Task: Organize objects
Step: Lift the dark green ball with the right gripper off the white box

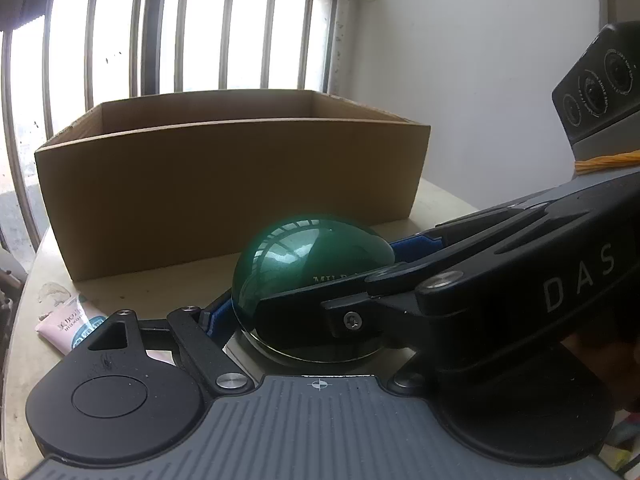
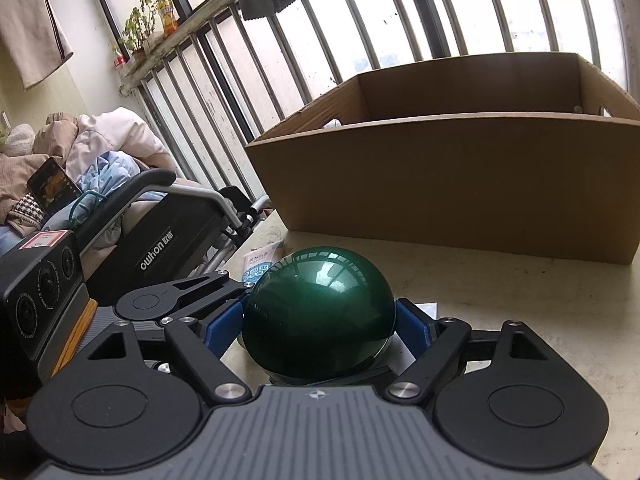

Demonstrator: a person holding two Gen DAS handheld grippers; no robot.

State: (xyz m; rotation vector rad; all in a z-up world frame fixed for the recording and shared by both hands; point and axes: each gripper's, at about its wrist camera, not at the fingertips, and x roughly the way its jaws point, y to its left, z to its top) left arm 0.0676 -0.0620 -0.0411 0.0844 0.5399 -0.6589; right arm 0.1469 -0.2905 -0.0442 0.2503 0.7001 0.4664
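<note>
Item: green dome-lidded jar, glossy, standing on the desk just in front of the cardboard box, apart from its near wall. Holder, right: your right gripper has its blue pads on either flank of the dome, jaws closed in on the jar; contact looks firm, though the left pad is partly hidden. Holder, left: your left gripper meets the same jar from the box's left-hand side; one blue pad shows at the jar's edge, the other is masked by the right gripper's arm, so whether these jaws are clamped cannot be told. Bearing: the box lies straight ahead and above the jar, its open top higher than the dome; the jar has no long axis to align. Judgement: lift over the near wall, right hand better placed. Also present: a pink tube left of the jar.
</note>
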